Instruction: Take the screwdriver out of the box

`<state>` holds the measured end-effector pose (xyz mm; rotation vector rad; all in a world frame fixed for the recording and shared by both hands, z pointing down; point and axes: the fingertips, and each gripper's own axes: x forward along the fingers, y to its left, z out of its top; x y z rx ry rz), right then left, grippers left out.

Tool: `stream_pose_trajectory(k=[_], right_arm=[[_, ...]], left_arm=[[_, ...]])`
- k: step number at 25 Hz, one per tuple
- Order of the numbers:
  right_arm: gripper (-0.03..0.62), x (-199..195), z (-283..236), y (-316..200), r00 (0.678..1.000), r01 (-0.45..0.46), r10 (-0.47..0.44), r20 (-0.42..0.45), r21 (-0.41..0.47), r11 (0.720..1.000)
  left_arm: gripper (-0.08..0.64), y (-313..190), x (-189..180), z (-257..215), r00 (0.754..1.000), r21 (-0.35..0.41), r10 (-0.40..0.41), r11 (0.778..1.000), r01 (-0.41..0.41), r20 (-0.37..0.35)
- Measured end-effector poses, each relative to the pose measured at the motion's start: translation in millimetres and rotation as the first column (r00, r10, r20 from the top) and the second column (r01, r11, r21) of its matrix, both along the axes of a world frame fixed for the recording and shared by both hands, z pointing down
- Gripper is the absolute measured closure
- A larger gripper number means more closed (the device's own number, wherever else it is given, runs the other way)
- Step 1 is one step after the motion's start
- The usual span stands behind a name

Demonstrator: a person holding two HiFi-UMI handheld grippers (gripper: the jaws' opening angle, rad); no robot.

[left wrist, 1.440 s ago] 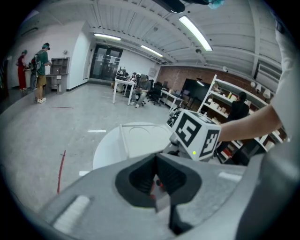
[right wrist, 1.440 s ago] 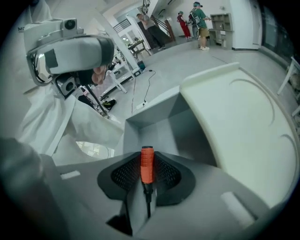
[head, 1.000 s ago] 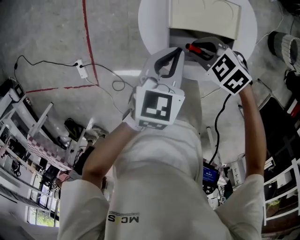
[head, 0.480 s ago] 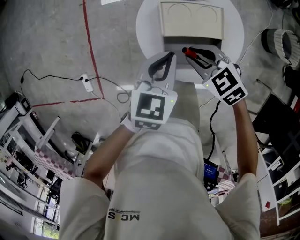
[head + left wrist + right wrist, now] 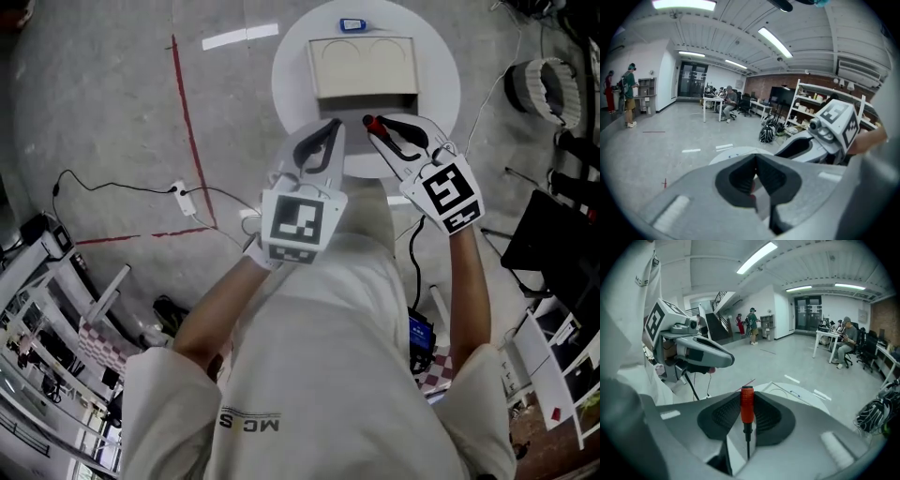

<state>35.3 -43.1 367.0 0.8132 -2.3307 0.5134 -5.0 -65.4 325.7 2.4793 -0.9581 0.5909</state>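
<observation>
A beige box (image 5: 361,61) lies on the round white table (image 5: 295,80). My right gripper (image 5: 380,124) hangs in front of the box, above the table's near edge, and is shut on the screwdriver (image 5: 373,123). In the right gripper view the red handle (image 5: 747,409) stands clamped between the dark pads, with the thin shaft running down from it. The left gripper (image 5: 334,126) hovers beside it with its tips together and nothing between them. In the left gripper view its jaws (image 5: 755,158) meet at the tip, and the right gripper (image 5: 825,136) shows at the right.
A small blue object (image 5: 353,24) lies on the table behind the box. On the floor at the left run a red tape line (image 5: 185,122) and a cable with a power strip (image 5: 184,197). A coiled bundle (image 5: 539,84) and shelving stand at the right. People stand and sit far off.
Both grippers have risen away from the table and box. The right one has carried the screwdriver up with it. The table and box now look smaller and farther off.
</observation>
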Motion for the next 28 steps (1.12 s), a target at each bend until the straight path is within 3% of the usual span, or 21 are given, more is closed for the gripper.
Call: stream_pose_trajectory(k=[9, 17, 28], right_arm=[[0.505, 14, -100, 9, 0.981, -0.179, 0.167, 0.102, 0.125, 0.976], [0.505, 32, -170, 21, 0.946, -0.304, 0.258, 0.193, 0.266, 0.915], [0.505, 73, -213, 47, 0.891, -0.434, 0.341, 0.299, 0.34, 0.834]], left_arm=[[0.56, 9, 1, -73, 0.999, 0.053, 0.001, 0.999, 0.001, -0.049], [0.56, 12, 7, -122, 0.996, 0.141, 0.03, 0.99, -0.018, -0.082], [0.56, 8, 20, -160, 0.994, 0.24, 0.054, 0.97, -0.029, -0.099]])
